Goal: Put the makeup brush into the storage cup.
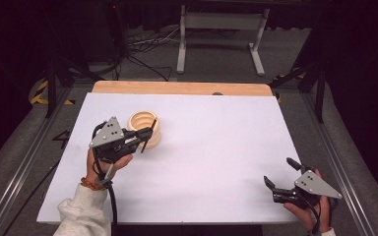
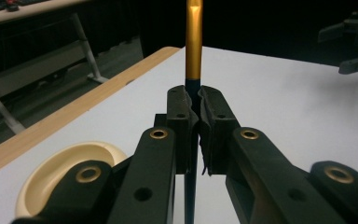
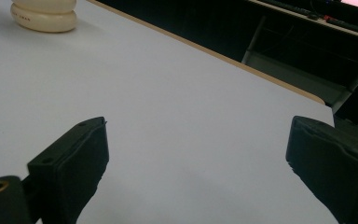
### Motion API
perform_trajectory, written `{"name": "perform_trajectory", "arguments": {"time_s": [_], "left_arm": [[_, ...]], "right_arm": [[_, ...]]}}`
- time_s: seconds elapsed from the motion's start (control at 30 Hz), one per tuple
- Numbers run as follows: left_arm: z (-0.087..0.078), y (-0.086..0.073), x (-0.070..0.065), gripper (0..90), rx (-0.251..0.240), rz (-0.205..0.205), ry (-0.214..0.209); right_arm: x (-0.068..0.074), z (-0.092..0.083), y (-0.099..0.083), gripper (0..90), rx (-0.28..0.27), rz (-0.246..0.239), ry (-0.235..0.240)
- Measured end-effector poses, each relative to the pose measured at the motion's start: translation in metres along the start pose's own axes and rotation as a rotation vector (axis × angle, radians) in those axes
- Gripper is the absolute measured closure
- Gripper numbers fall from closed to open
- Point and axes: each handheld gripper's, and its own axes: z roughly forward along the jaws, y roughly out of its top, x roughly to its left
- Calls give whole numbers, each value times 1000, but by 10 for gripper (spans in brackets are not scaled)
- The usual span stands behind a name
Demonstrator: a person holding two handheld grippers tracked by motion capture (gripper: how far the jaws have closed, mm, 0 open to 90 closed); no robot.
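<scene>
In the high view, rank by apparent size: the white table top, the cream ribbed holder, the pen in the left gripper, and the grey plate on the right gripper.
1. White table top, by far the largest.
2. Cream ribbed holder.
3. Grey plate on the right gripper; it is nearer the camera, so places 2 and 3 are unsure.
4. Pen, a thin sliver in the left gripper.

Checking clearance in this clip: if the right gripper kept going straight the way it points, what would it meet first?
Probably nothing close. The right gripper, jaws open, points across bare table; the cream holder stands far off to the left of that line in its own view. Depth is hard to judge, but the path looks free up to the table's far edge.
</scene>
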Motion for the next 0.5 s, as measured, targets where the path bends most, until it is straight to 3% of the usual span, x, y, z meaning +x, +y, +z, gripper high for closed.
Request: {"name": "perform_trajectory", "arguments": {"time_s": [0.5], "left_arm": [[-2, 16, 12, 836, -41, 5, 38]], "right_arm": [[-1, -1, 0, 66, -7, 5, 0]]}}
